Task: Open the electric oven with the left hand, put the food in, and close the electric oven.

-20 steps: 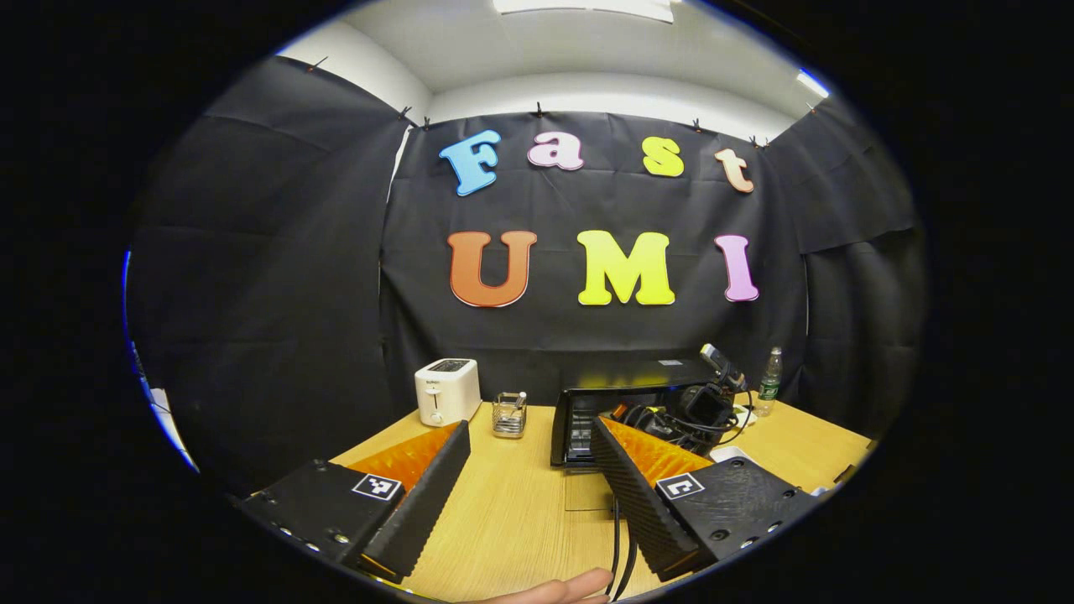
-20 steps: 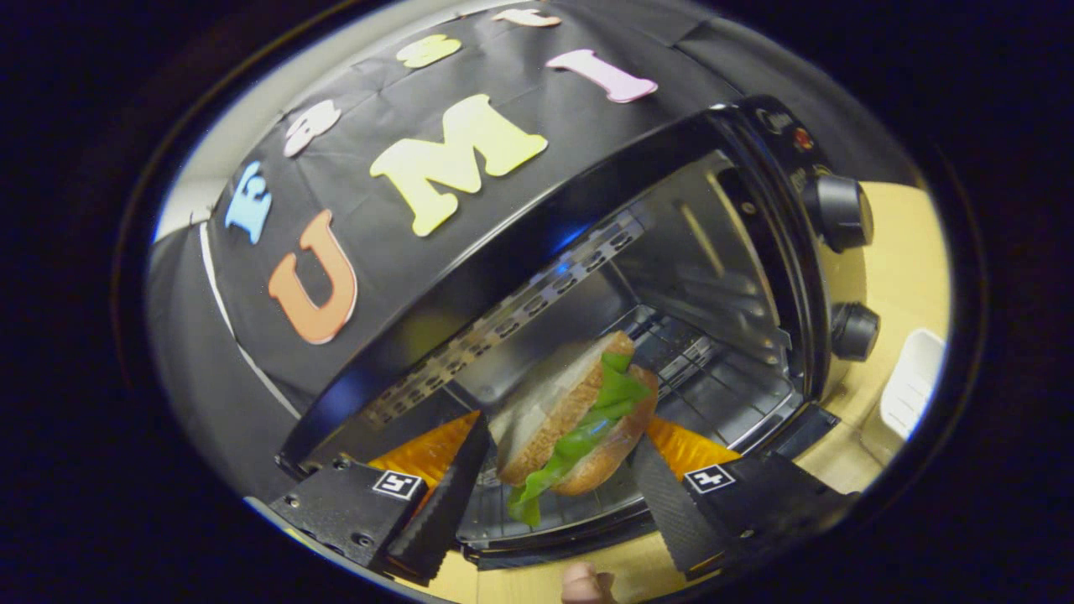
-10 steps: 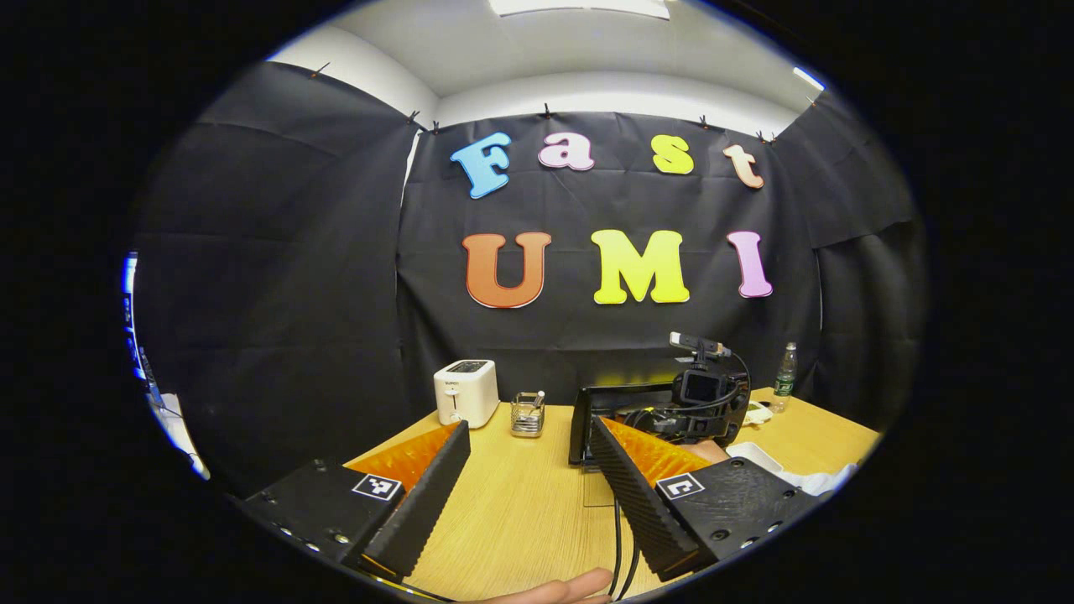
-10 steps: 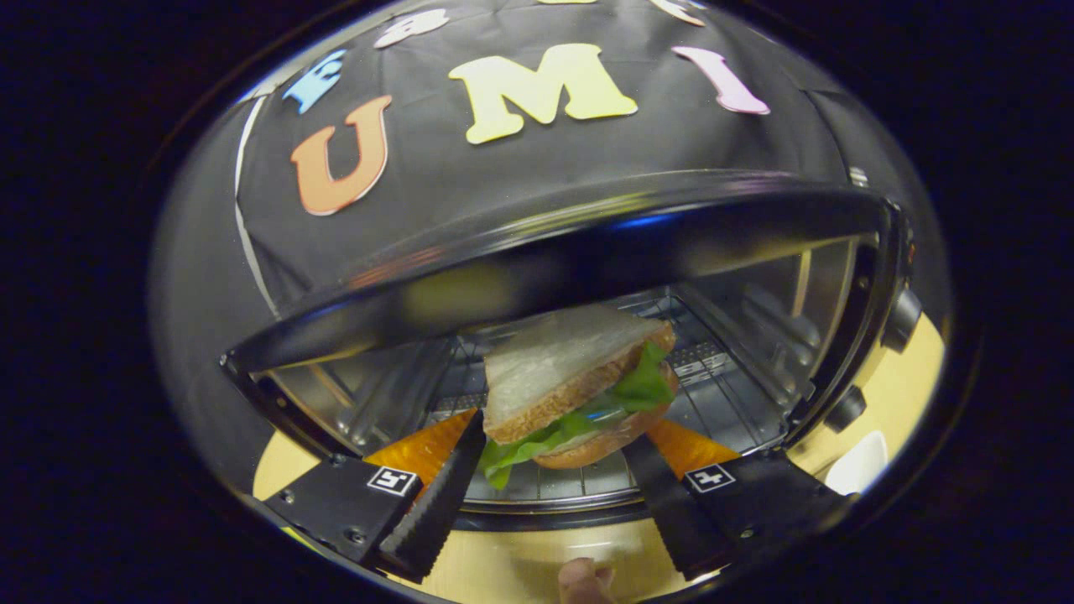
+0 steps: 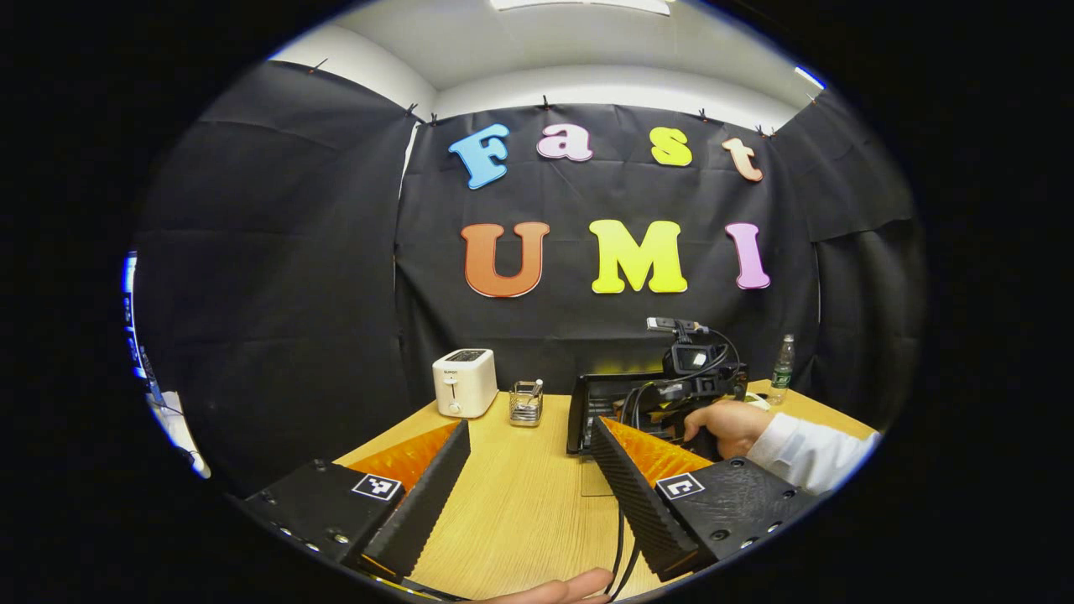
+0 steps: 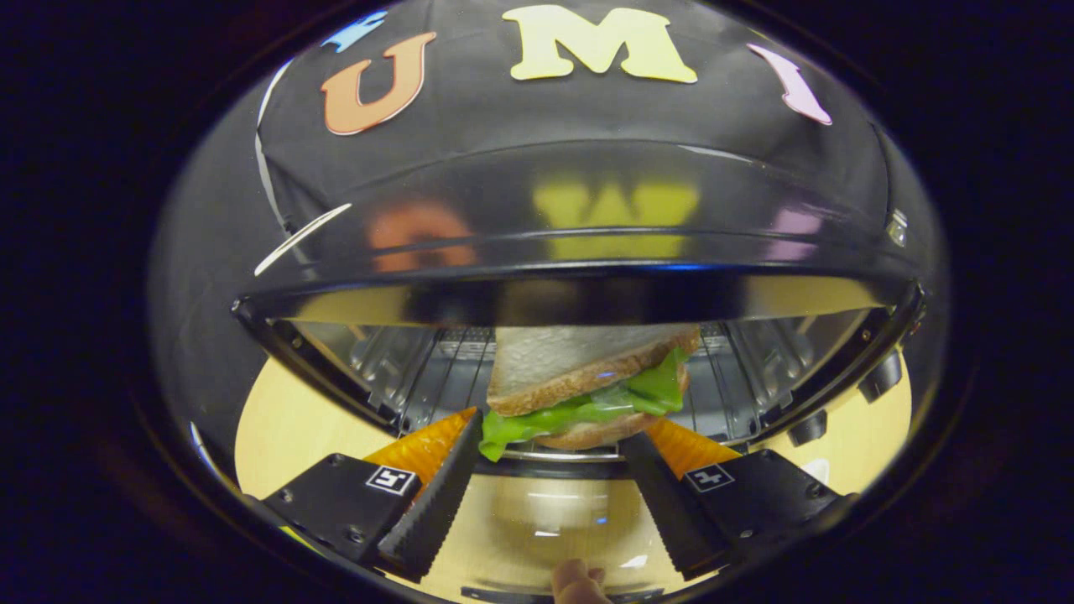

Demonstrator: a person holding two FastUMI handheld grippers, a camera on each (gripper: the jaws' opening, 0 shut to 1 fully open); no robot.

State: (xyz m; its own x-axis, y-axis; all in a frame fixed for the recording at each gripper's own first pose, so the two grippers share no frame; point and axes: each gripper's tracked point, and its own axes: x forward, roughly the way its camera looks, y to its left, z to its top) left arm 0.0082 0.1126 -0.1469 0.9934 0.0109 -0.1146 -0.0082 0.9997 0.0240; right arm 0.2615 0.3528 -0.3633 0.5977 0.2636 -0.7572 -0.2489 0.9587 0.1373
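Your right claw (image 6: 550,466) is clenched on the sandwich (image 6: 587,382), both fingers pressing its sides, and it hangs right at the mouth of the electric oven (image 6: 570,252), above the wire rack (image 6: 738,377) and the dropped glass door (image 6: 537,520).

Risks, as I judge them:
- Top bread slice sits v. close to the oven's upper lip. Go in too high and it'll clip the edge, shearing the slice off or dragging the lettuce out.
- Grip is on the soft sides only. Squeeze harder and the filling slides; loosen before it's over the rack and it drops onto the door.
- Claw tips are low, near the door's inner edge. Dip on entry and you'll knock the door or rack.

Your left claw (image 5: 529,486) is released and empty, held over the table (image 5: 520,503), well back from the oven. Bring it in for the door too early and it'll crowd your right hand (image 5: 723,424).
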